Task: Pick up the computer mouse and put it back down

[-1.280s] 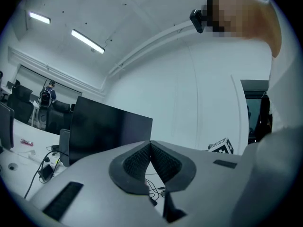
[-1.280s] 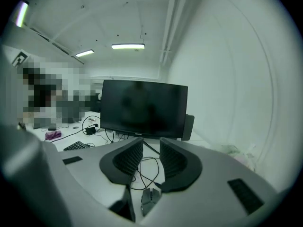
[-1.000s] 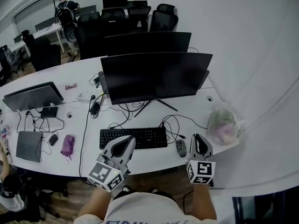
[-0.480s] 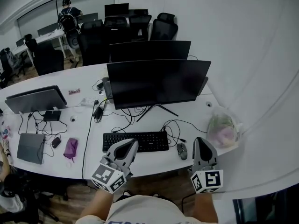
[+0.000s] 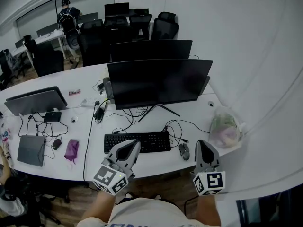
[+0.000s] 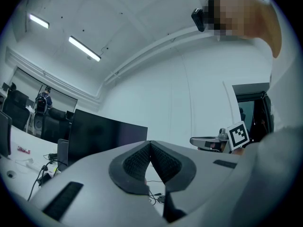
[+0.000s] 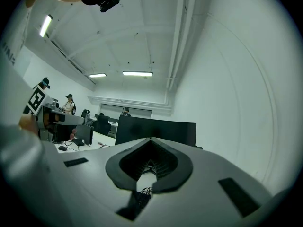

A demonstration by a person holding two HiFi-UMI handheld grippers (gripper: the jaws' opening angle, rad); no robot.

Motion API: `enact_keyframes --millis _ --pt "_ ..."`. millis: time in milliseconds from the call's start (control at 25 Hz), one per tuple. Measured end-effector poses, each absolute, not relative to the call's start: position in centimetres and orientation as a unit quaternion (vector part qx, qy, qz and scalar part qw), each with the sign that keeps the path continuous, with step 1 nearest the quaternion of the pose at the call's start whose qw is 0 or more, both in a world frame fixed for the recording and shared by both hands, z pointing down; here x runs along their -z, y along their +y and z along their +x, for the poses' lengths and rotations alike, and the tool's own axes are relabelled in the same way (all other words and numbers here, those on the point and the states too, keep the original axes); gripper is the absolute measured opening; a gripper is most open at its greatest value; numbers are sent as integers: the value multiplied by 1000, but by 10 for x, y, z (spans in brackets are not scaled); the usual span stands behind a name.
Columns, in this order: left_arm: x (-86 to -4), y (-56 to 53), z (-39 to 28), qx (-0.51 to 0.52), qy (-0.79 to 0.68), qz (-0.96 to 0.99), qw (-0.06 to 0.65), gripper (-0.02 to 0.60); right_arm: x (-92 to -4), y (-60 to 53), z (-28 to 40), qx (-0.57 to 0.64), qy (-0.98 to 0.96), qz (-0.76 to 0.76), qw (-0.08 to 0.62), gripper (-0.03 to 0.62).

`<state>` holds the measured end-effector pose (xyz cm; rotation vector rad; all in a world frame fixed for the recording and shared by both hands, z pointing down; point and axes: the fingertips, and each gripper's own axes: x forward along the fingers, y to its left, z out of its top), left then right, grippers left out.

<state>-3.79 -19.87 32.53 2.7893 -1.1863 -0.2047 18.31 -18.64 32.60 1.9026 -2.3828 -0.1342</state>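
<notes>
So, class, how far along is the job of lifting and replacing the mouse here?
Done: nothing provable; the mouse lies on the desk beside the keyboard. In hand: nothing; right tongs, near it, and left tongs are shut, empty. Left: grasp, lift, replace, unless already finished.

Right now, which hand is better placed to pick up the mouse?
The right: the right tongs, shut, hover just beside the mouse, while the left tongs sit farther away, by the keyboard.

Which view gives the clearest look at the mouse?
The head view: the mouse lies whole on the desk, just right of the keyboard. Neither gripper view shows it; both look out over the desk.
</notes>
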Motion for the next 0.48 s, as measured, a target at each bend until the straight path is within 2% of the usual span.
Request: enact_keyframes --millis 480 --pt "-323 -199 -37 65 -389 918 49 8 -322 -188 181 51 -784 616 49 21"
